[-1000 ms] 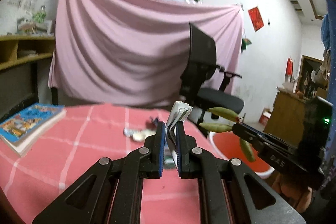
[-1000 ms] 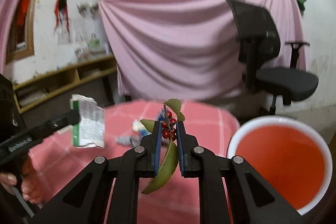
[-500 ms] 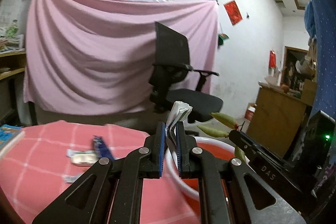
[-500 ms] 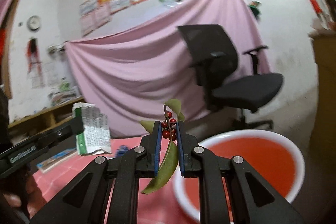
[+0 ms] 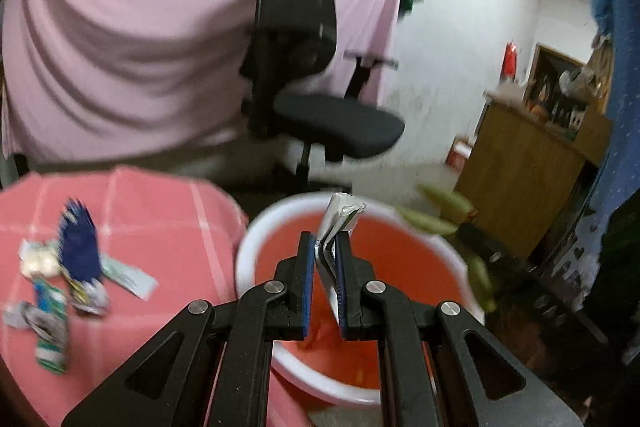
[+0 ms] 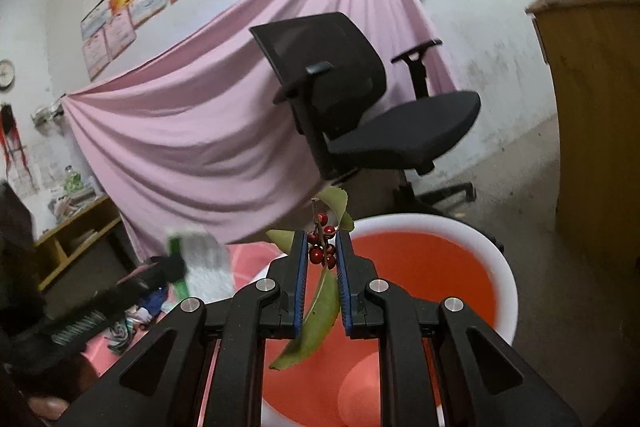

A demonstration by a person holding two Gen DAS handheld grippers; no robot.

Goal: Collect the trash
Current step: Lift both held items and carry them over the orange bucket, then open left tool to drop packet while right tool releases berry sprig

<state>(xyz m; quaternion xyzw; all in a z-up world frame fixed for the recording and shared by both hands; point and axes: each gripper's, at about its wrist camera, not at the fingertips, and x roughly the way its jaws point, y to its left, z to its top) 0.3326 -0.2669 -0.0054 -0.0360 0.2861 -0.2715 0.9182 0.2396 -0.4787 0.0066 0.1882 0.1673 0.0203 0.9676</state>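
My left gripper (image 5: 323,242) is shut on a crumpled silver-white wrapper (image 5: 338,223) and holds it above the red basin with a white rim (image 5: 256,227). My right gripper (image 6: 321,242) is shut on a sprig of red berries with green leaves (image 6: 320,251), also above the basin (image 6: 500,267). The wrapper shows in the right wrist view (image 6: 204,259), and the sprig's leaves show blurred in the left wrist view (image 5: 432,219). Several wrappers (image 5: 76,267) lie on the pink checked tablecloth (image 5: 160,219).
A black office chair (image 5: 312,99) stands behind the basin before a pink hanging sheet (image 5: 120,27). A wooden cabinet (image 5: 532,163) is at the right. Wooden shelves (image 6: 76,235) stand at the left wall.
Both grippers have swung right and tilted down, from over the table to above the basin, each still holding its piece. The book has left the left wrist view.
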